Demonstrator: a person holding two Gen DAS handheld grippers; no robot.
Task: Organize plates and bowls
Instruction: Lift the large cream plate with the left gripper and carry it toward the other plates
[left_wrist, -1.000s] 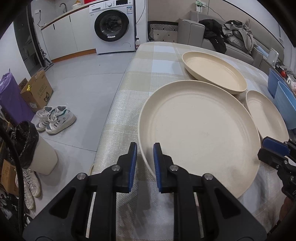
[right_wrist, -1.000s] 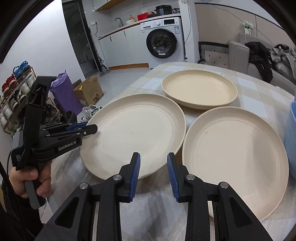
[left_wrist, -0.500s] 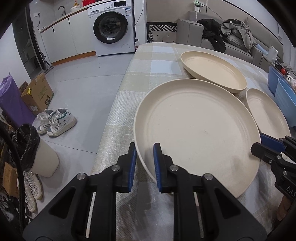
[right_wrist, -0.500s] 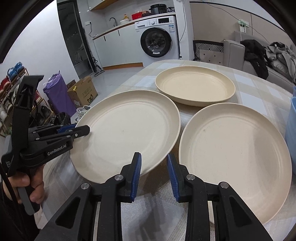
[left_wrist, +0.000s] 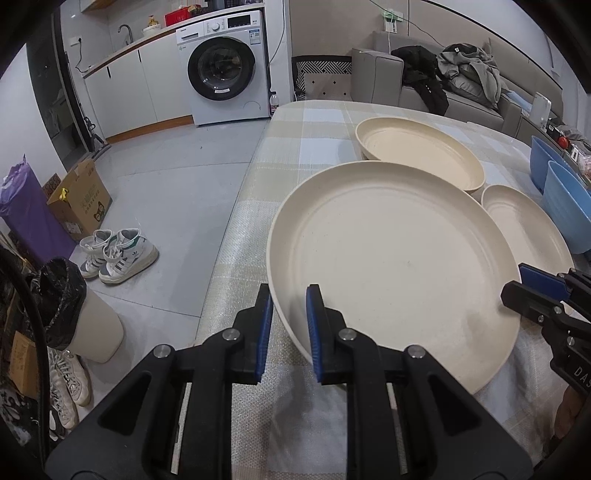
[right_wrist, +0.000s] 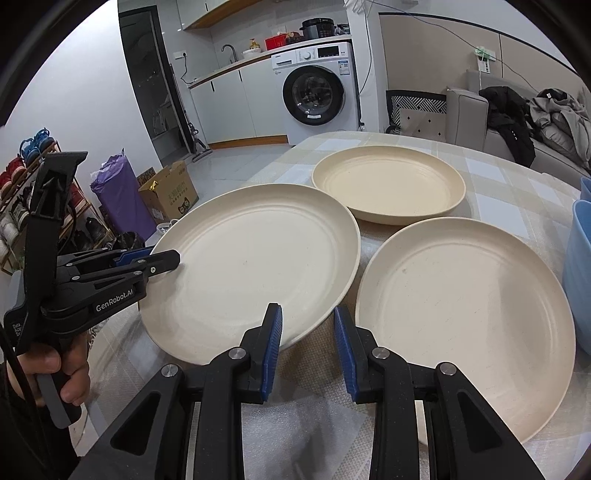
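Plates first: from the left wrist, our left gripper (left_wrist: 289, 306) stays clamped on the near rim of the big cream plate (left_wrist: 399, 258), now lifted and tilted off the checked tablecloth (left_wrist: 310, 122). From the right wrist, our right gripper (right_wrist: 307, 334) hangs released, grasping nothing, between that plate and the second plate (right_wrist: 465, 314), probably the stacking spot.

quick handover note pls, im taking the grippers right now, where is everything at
Left gripper: shut on the near-left rim of the left cream plate, which looks tilted up off the tablecloth.
Right gripper: jaws apart, holding nothing, over the gap between the left plate and the right cream plate.
Deep cream dish sits behind both plates; blue bowls at the right edge.
Done: first plate gripped. Nothing stacked yet.
Left: probably set the held plate onto the right one, then sort the dish and bowls.
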